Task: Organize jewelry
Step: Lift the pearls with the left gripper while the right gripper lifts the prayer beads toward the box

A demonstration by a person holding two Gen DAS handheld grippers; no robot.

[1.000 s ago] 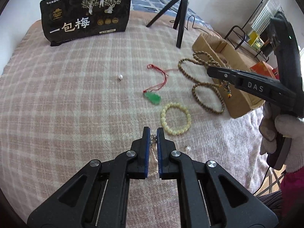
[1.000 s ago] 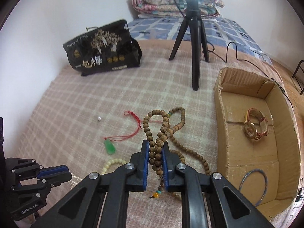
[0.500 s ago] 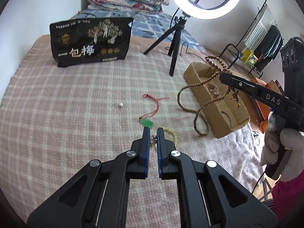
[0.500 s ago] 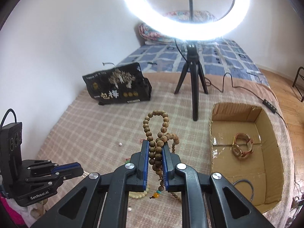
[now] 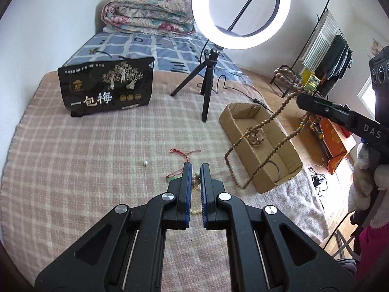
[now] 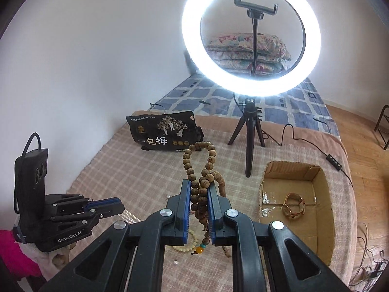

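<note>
My right gripper [image 6: 198, 185] is shut on a long string of brown wooden beads [image 6: 201, 168]. In the left wrist view the string [image 5: 274, 114] hangs in loops from that gripper [image 5: 301, 97], in front of the open cardboard box [image 5: 279, 170]. A gold watch [image 6: 294, 205] lies in the box. My left gripper [image 5: 196, 170] is shut on a thin strand of small pale beads [image 5: 195, 182], lifted above the checked blanket. Below it lie a green pendant on a red cord [image 5: 184, 154], a cream bead bracelet [image 6: 189, 243] and a loose pearl [image 5: 145, 163].
A black snack bag [image 5: 107, 90] stands at the back left. A ring light on a small tripod [image 5: 209, 85] stands behind the box, its cable trailing right. A folded quilt [image 5: 148, 14] lies at the far end. A gloved hand [image 5: 364, 170] holds the right gripper past the bed's right edge.
Both grippers have risen and tilted up. The wooden bead string has come off the blanket and now hangs in the air by the box. The left gripper has kept its strand.
</note>
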